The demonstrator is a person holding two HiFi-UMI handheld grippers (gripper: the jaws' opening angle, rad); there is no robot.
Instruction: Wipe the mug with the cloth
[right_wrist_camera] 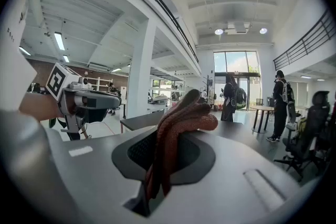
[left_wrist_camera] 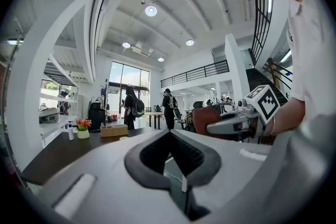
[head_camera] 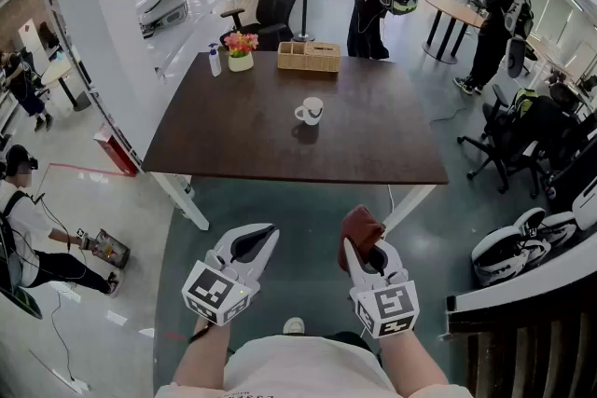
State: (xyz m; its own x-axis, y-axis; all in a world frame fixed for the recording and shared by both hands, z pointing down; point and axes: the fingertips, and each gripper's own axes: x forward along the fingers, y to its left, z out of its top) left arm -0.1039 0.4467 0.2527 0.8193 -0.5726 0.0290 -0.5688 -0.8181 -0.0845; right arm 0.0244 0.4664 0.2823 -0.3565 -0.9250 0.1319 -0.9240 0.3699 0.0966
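A white mug [head_camera: 310, 111] with a dark handle stands near the middle of the dark brown table [head_camera: 373, 154], far ahead of both grippers. My right gripper [head_camera: 362, 249] is shut on a reddish-brown cloth [head_camera: 361, 226], which bunches out above the jaws [right_wrist_camera: 181, 115]. My left gripper [head_camera: 265, 238] is held level beside it, off the table's near edge, with its jaws together and nothing between them [left_wrist_camera: 170, 136]. In the left gripper view, the right gripper [left_wrist_camera: 231, 123] and its cloth [left_wrist_camera: 210, 117] show at the right.
At the table's far edge are a wicker basket [head_camera: 309, 57], a small flower pot [head_camera: 241, 51] and a spray bottle [head_camera: 215, 61]. A black chair [head_camera: 275, 0] stands behind the table. Several people stand around the room, and office chairs [head_camera: 522, 135] are at the right.
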